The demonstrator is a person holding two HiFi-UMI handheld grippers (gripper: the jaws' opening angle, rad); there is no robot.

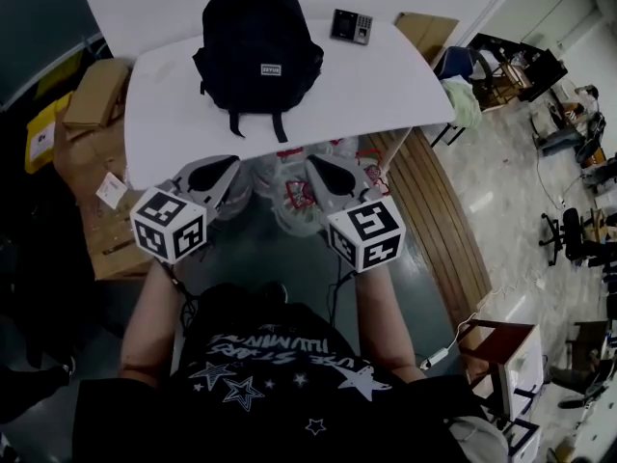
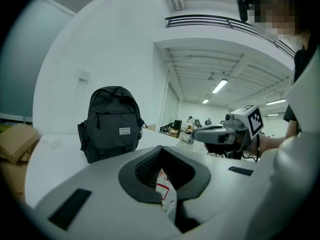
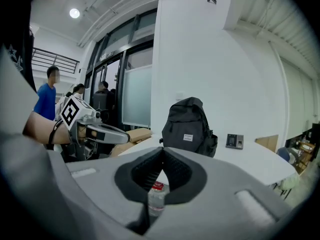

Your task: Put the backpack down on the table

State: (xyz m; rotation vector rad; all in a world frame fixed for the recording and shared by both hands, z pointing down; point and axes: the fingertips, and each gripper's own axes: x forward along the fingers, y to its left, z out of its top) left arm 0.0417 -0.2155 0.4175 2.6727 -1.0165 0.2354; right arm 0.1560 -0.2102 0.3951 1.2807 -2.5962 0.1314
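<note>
Count: 1 backpack (image 1: pixel 258 46), 1 white table (image 1: pixel 386 95), 1 keypad unit (image 1: pixel 350 26) and 2 grippers, left gripper (image 1: pixel 234 162) and right gripper (image 1: pixel 310 162), carrying 1 marker cube each, so 2 cubes (image 1: pixel 171 226). Off the table's left side there's 1 tan cardboard box (image 1: pixel 96 95) and 1 yellow box (image 1: pixel 43 131). By the near edge sits 1 heap of plastic bags (image 1: pixel 299 201) with 1 red-capped bottle (image 3: pixel 156 198), 1 blue chair (image 1: pixel 461 64) stands past the far right corner, and the right gripper view shows 3 bystanders (image 3: pixel 47 96) by the glass doors.
</note>
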